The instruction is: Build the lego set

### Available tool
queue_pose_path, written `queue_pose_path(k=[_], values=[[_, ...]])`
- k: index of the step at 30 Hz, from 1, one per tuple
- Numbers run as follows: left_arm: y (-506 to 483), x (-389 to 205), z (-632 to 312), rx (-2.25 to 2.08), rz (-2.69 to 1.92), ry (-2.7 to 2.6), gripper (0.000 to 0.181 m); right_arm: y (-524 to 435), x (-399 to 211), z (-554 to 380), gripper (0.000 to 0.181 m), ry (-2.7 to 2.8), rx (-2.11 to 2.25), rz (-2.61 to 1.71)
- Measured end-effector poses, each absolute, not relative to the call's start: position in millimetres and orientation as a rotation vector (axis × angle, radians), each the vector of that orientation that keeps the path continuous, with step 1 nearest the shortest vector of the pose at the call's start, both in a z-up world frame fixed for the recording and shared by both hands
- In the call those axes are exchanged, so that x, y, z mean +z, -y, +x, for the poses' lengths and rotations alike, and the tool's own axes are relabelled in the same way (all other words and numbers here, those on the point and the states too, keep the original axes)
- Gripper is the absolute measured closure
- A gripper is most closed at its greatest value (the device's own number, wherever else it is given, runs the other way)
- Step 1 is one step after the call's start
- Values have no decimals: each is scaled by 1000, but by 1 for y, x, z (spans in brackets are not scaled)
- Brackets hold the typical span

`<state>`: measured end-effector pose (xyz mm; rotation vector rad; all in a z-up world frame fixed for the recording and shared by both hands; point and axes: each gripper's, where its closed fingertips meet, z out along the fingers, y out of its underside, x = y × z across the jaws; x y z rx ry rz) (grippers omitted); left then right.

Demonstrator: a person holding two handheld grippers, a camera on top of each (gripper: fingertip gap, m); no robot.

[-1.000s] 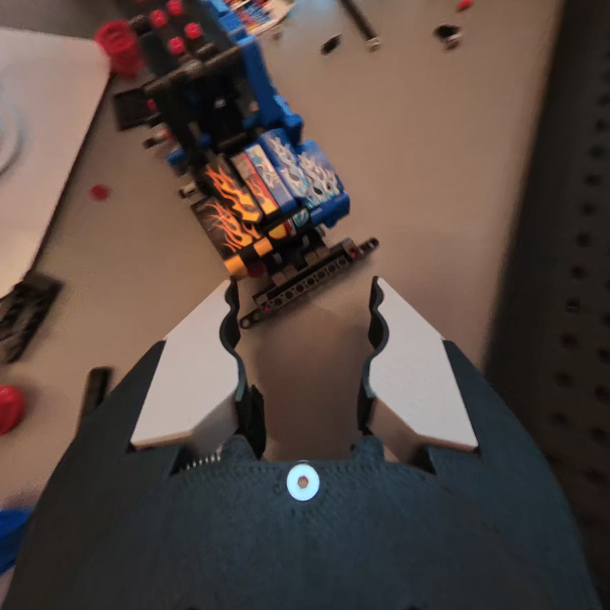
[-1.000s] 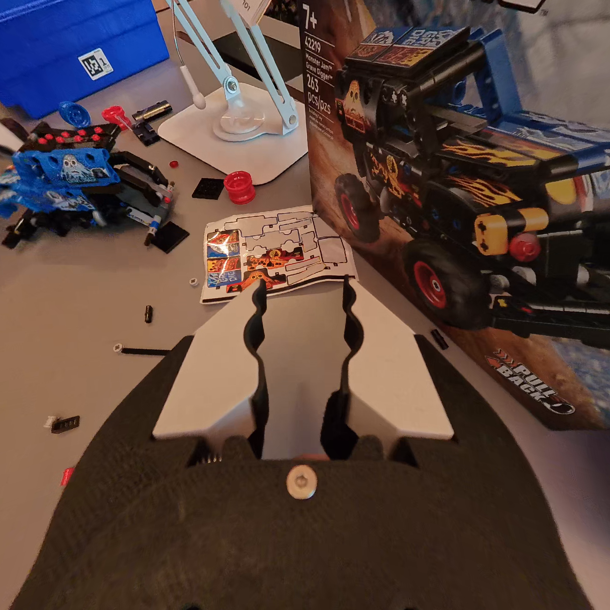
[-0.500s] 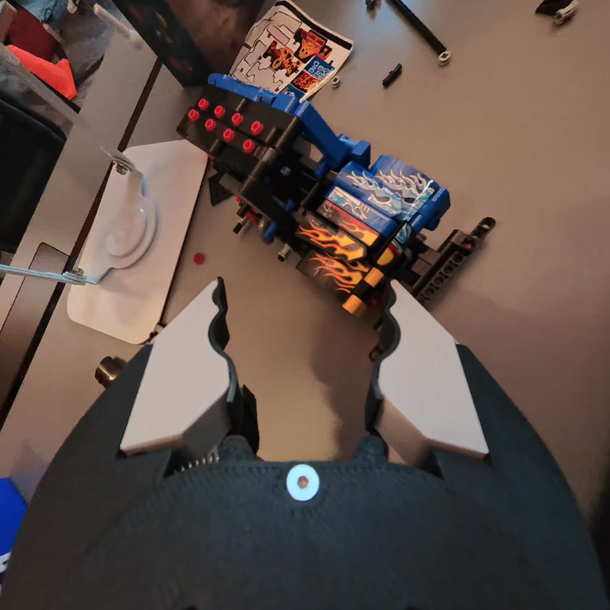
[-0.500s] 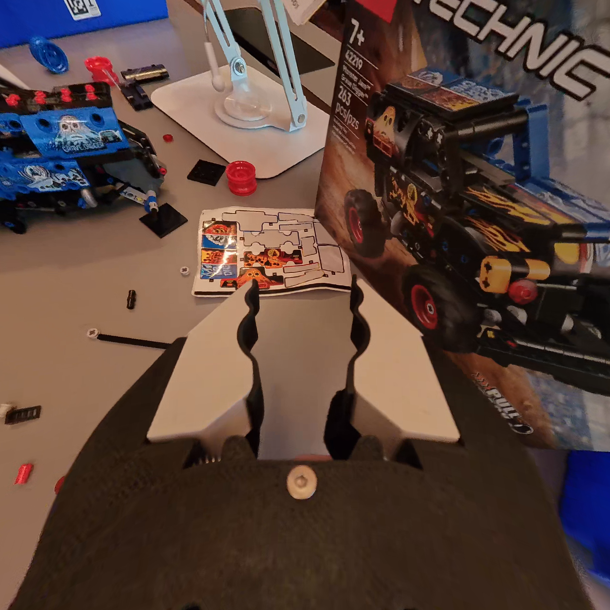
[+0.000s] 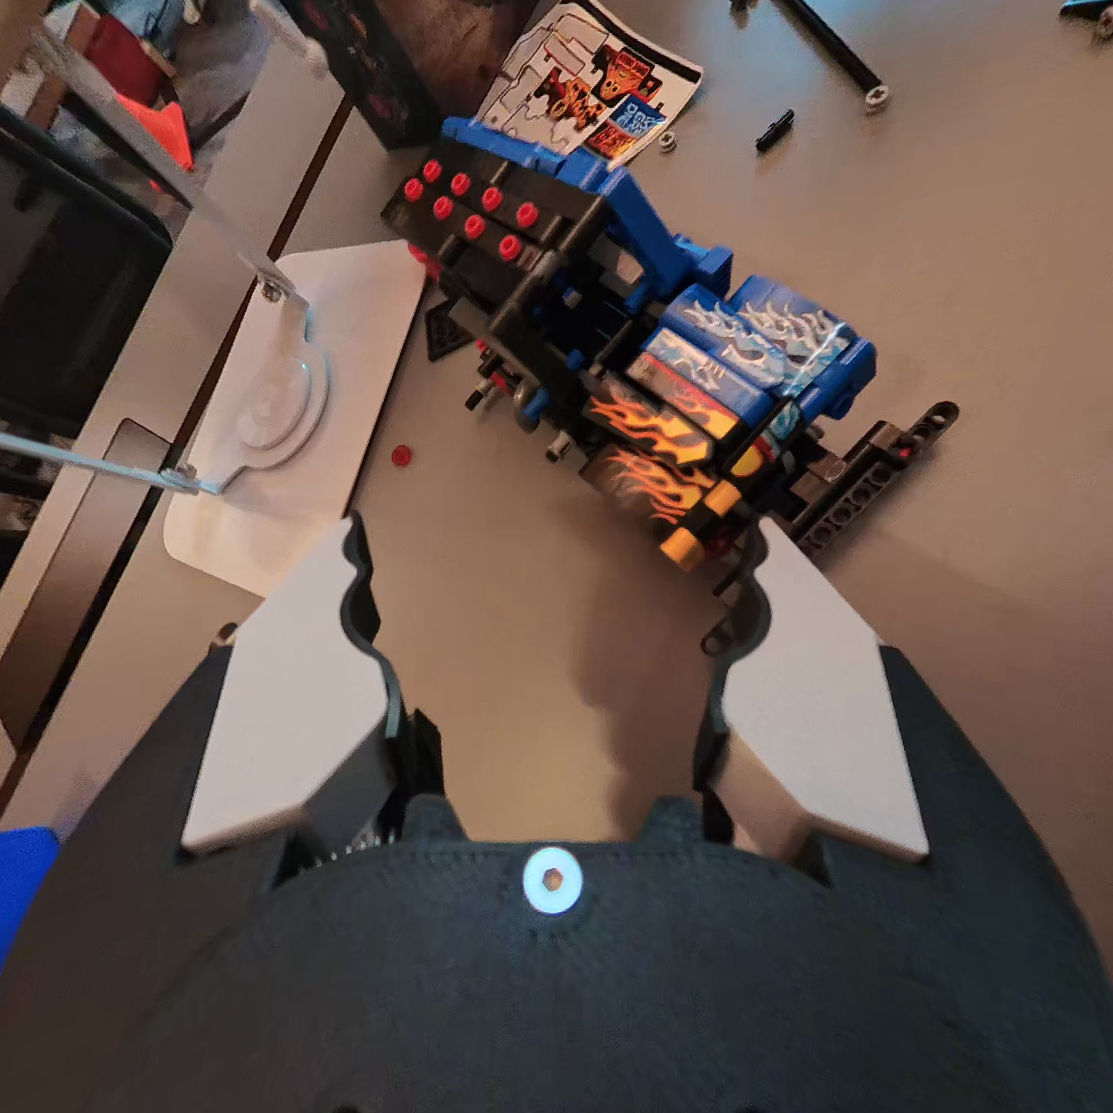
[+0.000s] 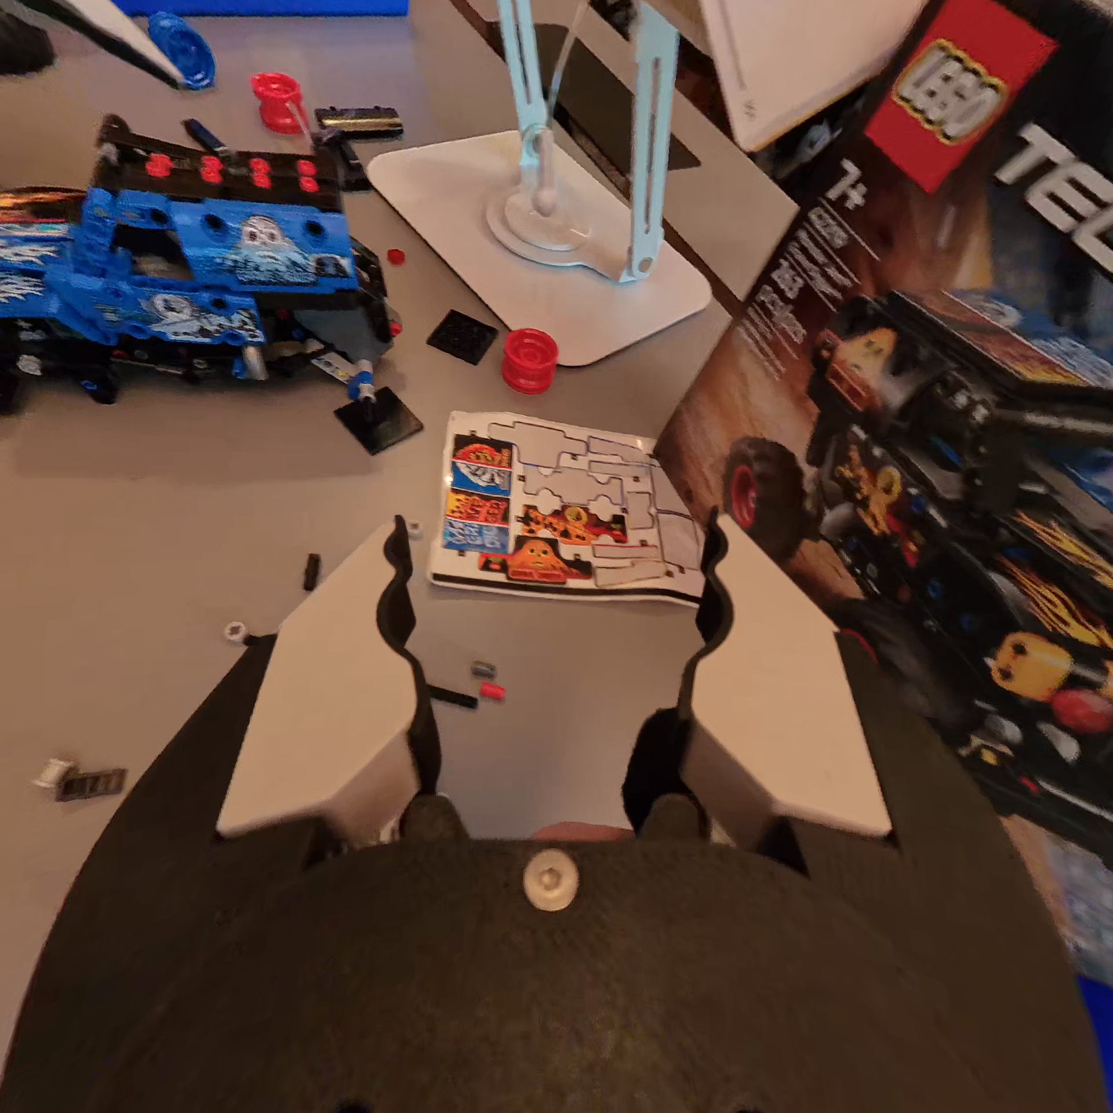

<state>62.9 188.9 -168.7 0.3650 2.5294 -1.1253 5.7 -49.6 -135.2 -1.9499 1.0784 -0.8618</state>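
The half-built blue and black truck body (image 5: pixel 632 337) with flame stickers lies on the grey table (image 5: pixel 903 241). It also shows at the left of the right wrist view (image 6: pixel 199 271). My left gripper (image 5: pixel 554 536) is open and empty just in front of the truck's nose, with its right fingertip (image 5: pixel 760 548) beside the black front beam (image 5: pixel 867 482). My right gripper (image 6: pixel 554 524) is open and empty above the table, near the sticker sheet (image 6: pixel 560 512). Small loose pins (image 6: pixel 482 686) lie between its fingers.
The set's box (image 6: pixel 933 421) stands at the right. A white lamp base (image 6: pixel 542 241) sits behind the sticker sheet. Red wheel hubs (image 6: pixel 530 360), a blue hub (image 6: pixel 180 51), black plates (image 6: pixel 379 418) and a long black axle (image 5: pixel 825 45) lie scattered on the table. About 20 cm separates my left fingertips from the white lamp base (image 6: pixel 542 241). It is also in sight in the left wrist view (image 5: pixel 303 379).
My right gripper has opened wide and moved forward and left over the table. My left gripper has swung left and opened a little more, so the truck now lies ahead to its right.
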Motion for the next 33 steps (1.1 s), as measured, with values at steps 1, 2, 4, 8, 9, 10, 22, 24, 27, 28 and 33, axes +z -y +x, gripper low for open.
queue_pose_path(k=[1, 2, 4, 8, 9, 10, 22, 24, 27, 28, 33], values=[[-191, -169, 66, -1134, 335, -2544, 60, 41, -134, 7, 83, -1065, -853, -1954], [-193, -169, 69, -1151, 298, -2563, 58, 30, -135, 6, 79, -1043, -830, -1966], [-197, -169, 75, -1194, 218, -2603, 58, 6, -142, 2, 79, -984, -758, -2030], [-206, -174, 78, -1256, 129, -2688, 53, -27, -172, 1, 79, -975, -723, -2178], [-206, -171, 78, -1290, 105, -2697, 54, -30, -184, 1, 79, -991, -715, -2236], [-207, -170, 78, -1315, 87, -2707, 54, -36, -193, 0, 78, -996, -707, -2280], [-207, -191, 86, -1215, -19, -2766, 41, -49, -203, 10, 88, -1119, -725, -2187], [-205, -190, 87, -1218, -3, -2744, 40, -48, -204, 11, 91, -1140, -721, -2166], [-205, -192, 89, -1209, -43, -2770, 38, -41, -203, 14, 92, -1165, -756, -2154], [-206, -192, 90, -1207, -59, -2772, 39, -36, -202, 15, 96, -1183, -783, -2150], [-205, -195, 99, -1190, -134, -2792, 40, -24, -201, 21, 108, -1249, -852, -2115]])
